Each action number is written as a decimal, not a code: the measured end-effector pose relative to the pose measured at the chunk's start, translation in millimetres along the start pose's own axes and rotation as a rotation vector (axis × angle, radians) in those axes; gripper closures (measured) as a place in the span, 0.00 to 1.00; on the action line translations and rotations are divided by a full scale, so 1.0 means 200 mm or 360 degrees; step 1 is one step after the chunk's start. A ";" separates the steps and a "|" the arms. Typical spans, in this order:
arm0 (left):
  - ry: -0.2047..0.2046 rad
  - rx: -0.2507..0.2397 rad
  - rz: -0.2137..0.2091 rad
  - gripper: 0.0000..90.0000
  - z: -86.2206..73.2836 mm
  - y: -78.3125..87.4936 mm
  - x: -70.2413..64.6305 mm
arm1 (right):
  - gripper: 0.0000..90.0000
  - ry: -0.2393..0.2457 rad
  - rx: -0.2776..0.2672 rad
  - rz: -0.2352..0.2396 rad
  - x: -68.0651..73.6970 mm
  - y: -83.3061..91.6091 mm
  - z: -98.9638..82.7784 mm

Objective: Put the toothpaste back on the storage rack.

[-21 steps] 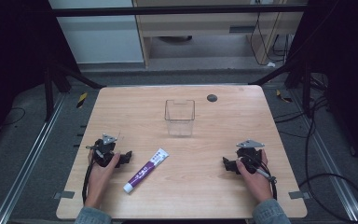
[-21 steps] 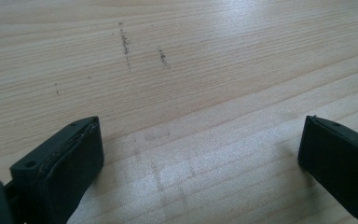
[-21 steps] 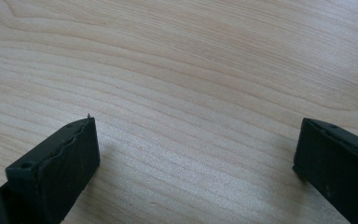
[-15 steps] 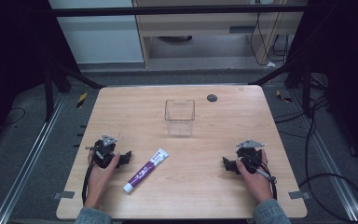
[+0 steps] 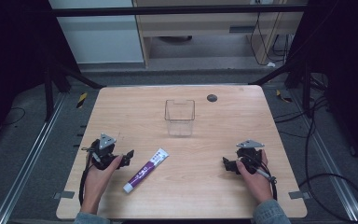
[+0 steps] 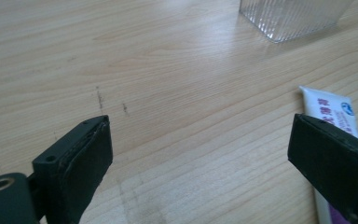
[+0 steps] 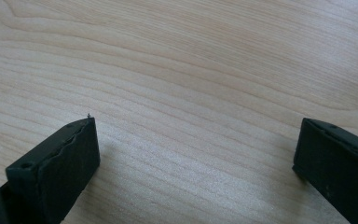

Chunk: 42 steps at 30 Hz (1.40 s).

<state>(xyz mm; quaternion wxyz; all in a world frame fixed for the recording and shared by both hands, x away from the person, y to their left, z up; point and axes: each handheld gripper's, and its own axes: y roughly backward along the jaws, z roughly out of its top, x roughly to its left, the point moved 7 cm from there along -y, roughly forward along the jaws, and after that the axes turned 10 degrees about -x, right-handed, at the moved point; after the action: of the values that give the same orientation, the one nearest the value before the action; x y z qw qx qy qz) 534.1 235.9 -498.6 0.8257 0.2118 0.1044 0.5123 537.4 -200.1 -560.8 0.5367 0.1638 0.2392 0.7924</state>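
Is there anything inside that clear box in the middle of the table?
The clear box looks empty: through its walls only the wooden table shows. Its ribbed walls blur the very bottom, so something tiny there could be missed.

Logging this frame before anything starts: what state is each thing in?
Tube: lying flat on the table, cap on, untouched.
Clear box: upright, open-topped, empty.
Left gripper: open, holding nothing, beside the tube.
Right gripper: open, holding nothing, over bare wood.
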 end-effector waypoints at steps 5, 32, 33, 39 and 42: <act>-0.0032 0.0037 -0.0010 0.07 0.07 0.06 -0.05 | 0.00 0.0017 -0.0003 -0.0005 -0.01 -0.01 0.00; -0.0218 0.0563 -0.0144 0.07 0.08 0.15 -0.21 | 0.00 0.0017 -0.0004 -0.0007 -0.01 -0.01 0.00; -0.0254 0.0579 -0.0153 0.07 0.08 0.14 -0.23 | 0.00 0.0017 -0.0004 -0.0007 -0.01 -0.01 0.00; -0.0382 0.0693 -0.0202 0.07 0.08 0.08 -0.32 | 0.00 0.0023 -0.0004 -0.0005 -0.01 -0.01 0.00; -0.0423 0.0732 -0.0221 0.07 0.07 0.06 -0.36 | 0.00 0.0023 -0.0004 -0.0005 -0.01 -0.01 0.00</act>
<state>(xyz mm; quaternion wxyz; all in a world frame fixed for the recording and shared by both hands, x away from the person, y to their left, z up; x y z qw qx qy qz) 497.3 173.9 -482.6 0.7956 0.4513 0.1230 0.3851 539.5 -200.8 -561.2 0.5364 0.1569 0.2422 0.7931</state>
